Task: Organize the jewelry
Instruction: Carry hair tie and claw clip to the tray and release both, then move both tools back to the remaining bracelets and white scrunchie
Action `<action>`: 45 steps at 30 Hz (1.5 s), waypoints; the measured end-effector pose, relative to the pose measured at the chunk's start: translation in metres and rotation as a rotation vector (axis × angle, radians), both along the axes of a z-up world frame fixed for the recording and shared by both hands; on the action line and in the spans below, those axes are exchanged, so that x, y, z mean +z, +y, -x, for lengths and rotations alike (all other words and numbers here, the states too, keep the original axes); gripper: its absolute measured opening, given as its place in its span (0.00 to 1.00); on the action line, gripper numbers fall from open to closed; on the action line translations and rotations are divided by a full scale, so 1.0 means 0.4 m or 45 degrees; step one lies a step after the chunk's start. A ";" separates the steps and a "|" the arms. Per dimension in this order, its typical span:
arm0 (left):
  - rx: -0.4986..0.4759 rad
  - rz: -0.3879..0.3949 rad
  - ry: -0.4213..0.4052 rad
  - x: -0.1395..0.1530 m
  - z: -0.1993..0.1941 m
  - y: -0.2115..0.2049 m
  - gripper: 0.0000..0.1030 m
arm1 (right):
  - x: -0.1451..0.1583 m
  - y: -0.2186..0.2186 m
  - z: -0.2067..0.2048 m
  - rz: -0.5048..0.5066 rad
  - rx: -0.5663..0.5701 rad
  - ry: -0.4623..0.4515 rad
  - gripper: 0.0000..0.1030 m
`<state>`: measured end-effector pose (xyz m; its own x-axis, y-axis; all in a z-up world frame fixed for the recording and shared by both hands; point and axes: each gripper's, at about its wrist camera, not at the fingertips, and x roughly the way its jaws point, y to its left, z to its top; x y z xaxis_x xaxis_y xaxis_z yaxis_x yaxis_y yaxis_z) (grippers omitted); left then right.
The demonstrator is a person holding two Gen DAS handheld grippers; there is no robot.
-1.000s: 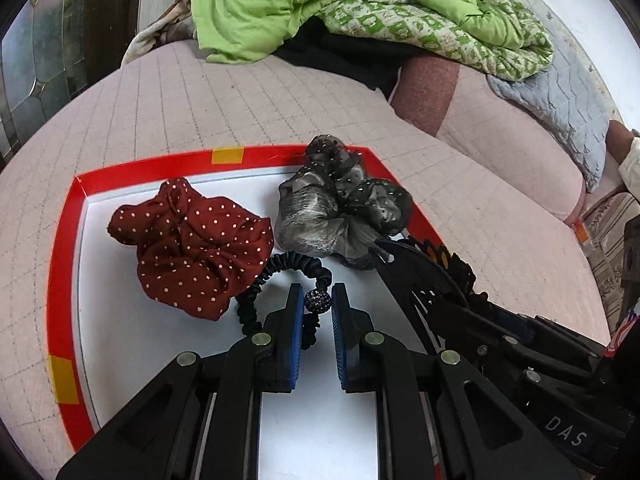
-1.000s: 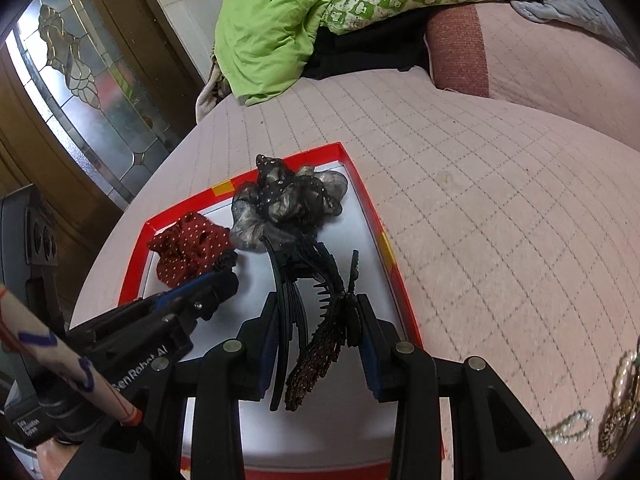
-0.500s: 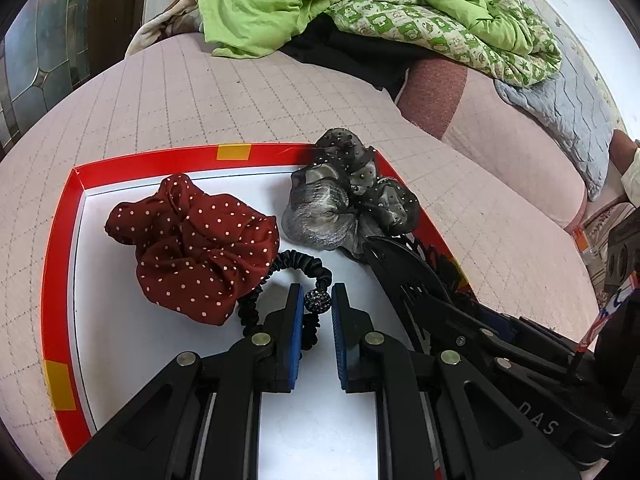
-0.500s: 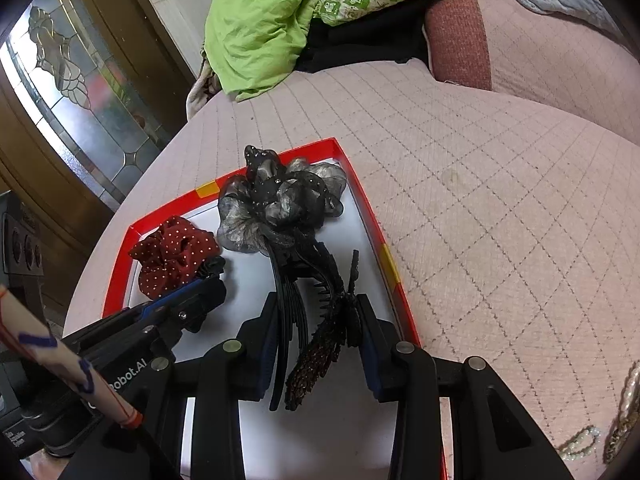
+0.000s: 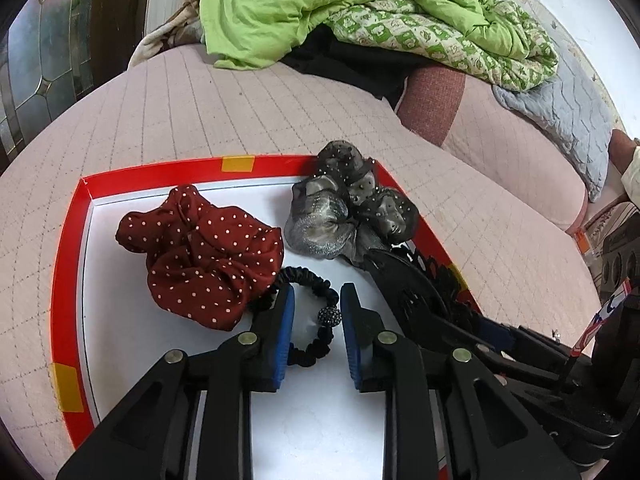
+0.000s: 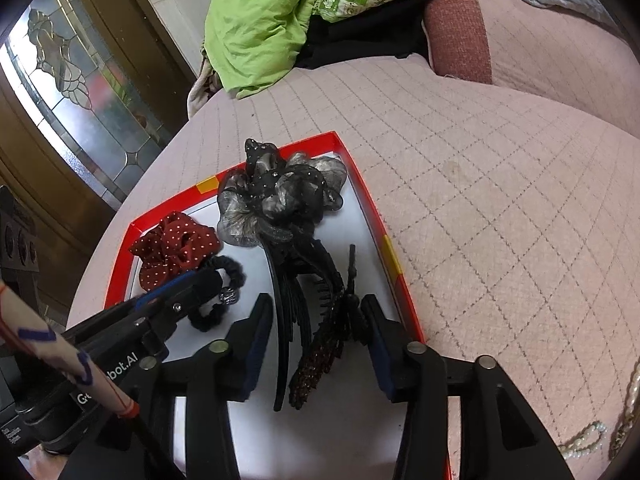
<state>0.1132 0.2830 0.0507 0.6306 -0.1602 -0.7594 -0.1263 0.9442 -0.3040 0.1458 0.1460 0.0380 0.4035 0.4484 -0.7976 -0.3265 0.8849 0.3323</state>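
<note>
A white tray with a red rim (image 5: 68, 280) lies on the bed. It holds a dark red polka-dot scrunchie (image 5: 208, 256), a grey-black organza scrunchie (image 5: 336, 216), a black hair tie (image 5: 304, 276) with a beaded ball, and a black claw clip (image 6: 304, 280). My left gripper (image 5: 316, 304) hangs low over the tray, its jaws opening. The hair tie lies between the blue pads, its bead close to the right one. My right gripper (image 6: 316, 312) is beside it, jaws opening too. The claw clip rests on the tray between its pads, with a gap at the left pad.
The tray sits on a pink quilted bed cover (image 6: 500, 200). A green quilt (image 5: 360, 8) and a grey blanket (image 5: 568, 112) are piled at the back. Pearl necklaces (image 6: 580, 440) lie on the cover, right of the tray. A leaded-glass door (image 6: 72, 92) stands to the left.
Both pairs of jaws have spread wider. The left pads have come off the hair tie's bead, and the right pads have loosened from the claw clip. Neither hand has shifted noticeably.
</note>
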 end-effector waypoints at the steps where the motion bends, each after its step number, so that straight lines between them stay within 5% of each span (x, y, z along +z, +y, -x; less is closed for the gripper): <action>1: 0.001 0.002 -0.002 0.001 0.000 0.001 0.22 | 0.001 -0.002 0.002 -0.002 -0.001 0.002 0.52; 14: -0.090 0.054 0.061 -0.021 0.037 -0.022 0.25 | 0.070 -0.064 0.051 -0.037 -0.006 -0.033 0.53; 20: -0.123 0.125 0.074 -0.018 0.127 -0.020 0.26 | 0.126 -0.175 0.121 -0.068 -0.051 -0.073 0.53; 24: -0.140 0.076 0.043 0.006 0.187 -0.057 0.26 | 0.151 -0.280 0.175 -0.083 -0.109 -0.089 0.53; 28: -0.176 -0.035 -0.117 0.089 0.264 -0.124 0.26 | 0.183 -0.408 0.237 -0.082 -0.192 -0.135 0.53; 30: -0.207 -0.042 -0.205 0.127 0.302 -0.169 0.39 | 0.194 -0.470 0.263 -0.064 -0.238 -0.161 0.53; 34: -0.316 -0.054 -0.318 0.170 0.343 -0.279 0.43 | 0.195 -0.606 0.305 -0.034 -0.370 -0.173 0.53; 45: -0.597 -0.147 -0.258 0.131 0.309 -0.551 0.44 | 0.138 -0.941 0.361 -0.054 -0.716 -0.031 0.53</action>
<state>-0.0106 0.0625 0.1031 0.6470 -0.3831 -0.6592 0.3687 0.9140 -0.1693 0.0016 -0.2304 0.0931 0.6076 0.1905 -0.7711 0.1837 0.9108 0.3698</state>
